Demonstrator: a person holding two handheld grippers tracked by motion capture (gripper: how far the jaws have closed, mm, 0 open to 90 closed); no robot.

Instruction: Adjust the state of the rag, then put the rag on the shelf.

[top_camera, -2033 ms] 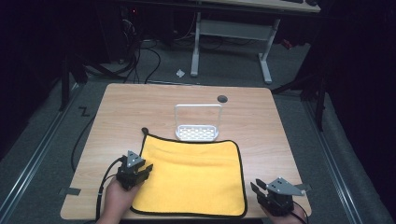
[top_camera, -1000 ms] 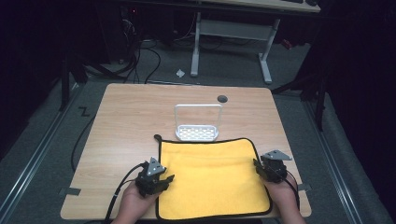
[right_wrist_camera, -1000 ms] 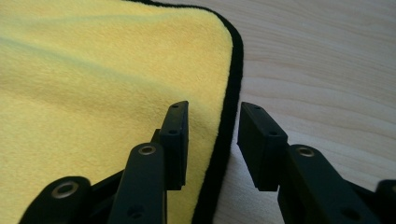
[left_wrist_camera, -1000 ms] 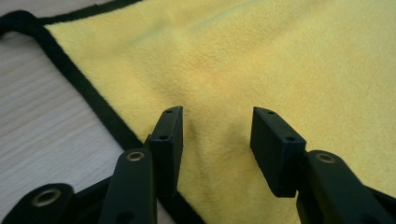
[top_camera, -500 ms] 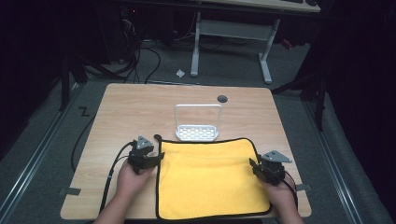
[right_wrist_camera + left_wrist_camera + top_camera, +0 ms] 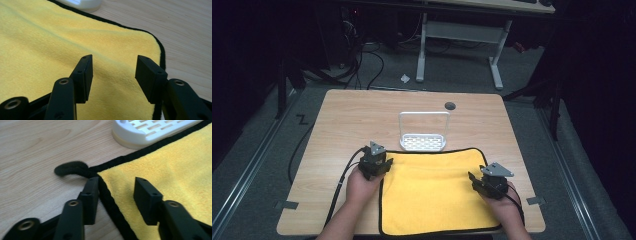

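- A dark room with a grey floor, loose cables and a white-legged desk frame lies behind the light wooden tabletop (image 6: 347, 120).
- A yellow cloth (image 6: 432, 192) with black edging lies flat on the near half of the tabletop, its near edge reaching the tabletop's front edge.
- A white perforated rack (image 6: 423, 141) with an upright wire handle stands just beyond the cloth's far edge, touching or nearly touching the black trim.
- A small dark round spot (image 6: 450, 105) sits on the tabletop beyond the rack.
- The left claw (image 6: 384, 167) is at the cloth's far left corner; in the left gripper view its jaws stand apart astride the black edge, one over bare wood, the other over yellow fabric, pressing on nothing. They have just been closing.
- A black loop tab (image 6: 71, 168) sticks out from that corner onto the wood.
- The right claw (image 6: 472, 179) hovers over the cloth's right side, near the rounded far right corner; its jaws gape with only fabric below, nothing pinched. They have just been opening.
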